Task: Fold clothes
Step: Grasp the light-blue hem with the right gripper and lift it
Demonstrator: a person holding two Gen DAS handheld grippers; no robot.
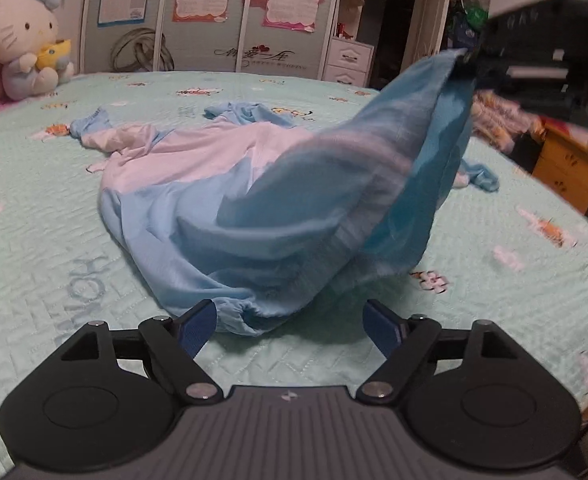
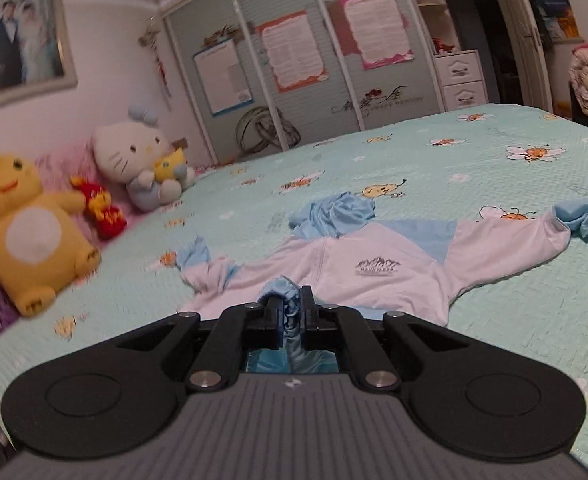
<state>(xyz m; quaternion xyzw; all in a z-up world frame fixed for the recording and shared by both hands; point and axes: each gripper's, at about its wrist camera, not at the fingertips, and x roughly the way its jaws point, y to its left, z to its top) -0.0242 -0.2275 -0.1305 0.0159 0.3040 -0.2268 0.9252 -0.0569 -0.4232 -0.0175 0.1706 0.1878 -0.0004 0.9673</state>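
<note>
Right wrist view: my right tongs point(image 2: 289, 312) are clamped on a bunched blue hem of the jacket point(image 2: 374, 276), lifting that corner off the bed point(image 2: 514, 320); left wrist view: my left tongs point(image 1: 289, 320) gape wide, gripping nothing, with the hem lying between the blue pads point(image 1: 199, 326); the pale blue and white jacket lies spread mid-bed, sleeves out to both sides; plush toys point(image 2: 133, 160) line the far edge.

Soft, even indoor light, faint shadows, fisheye bending at dark corners, motion blur on the lifted garment point(image 1: 354, 184)
</note>
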